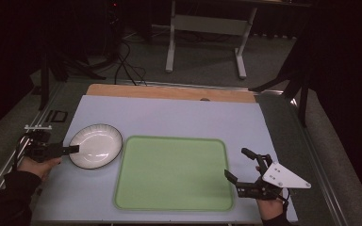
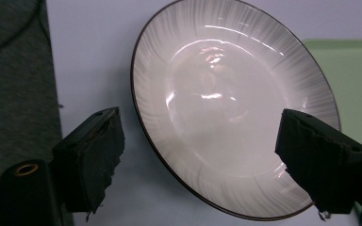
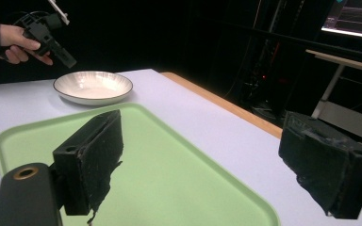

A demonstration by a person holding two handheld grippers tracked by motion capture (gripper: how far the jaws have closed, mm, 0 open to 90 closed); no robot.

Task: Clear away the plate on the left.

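Black foam pads on my left gripper [image 2: 198,160] stand wide apart, clamping nothing, and between them sits the white plate [image 2: 233,106], glossy, ribbed around the wall, thin dark rim. One jaw hangs over the plate's near edge, the other off its rim above the pale table cover; whether either pad touches the rim, I cannot tell. From the high view, my left gripper [image 1: 73,149] points at the plate [image 1: 95,146], tips at its edge, my left hand [image 1: 37,165] behind it.

Over to my right gripper [image 3: 200,165]: jaws spread wide too, released, nothing between them but the green tray [image 3: 169,174] just ahead and below. Beyond the left jaw, far across the tray, the plate [image 3: 93,86] rests on the table, with the other gripper [image 3: 47,37] held above its far side. From above, my right gripper [image 1: 238,165] sits just off the tray's [image 1: 173,173] corner, the grey three-cornered plate [image 1: 285,175] on top. Plate and tray lie close together, on the light tabletop [image 1: 169,117].
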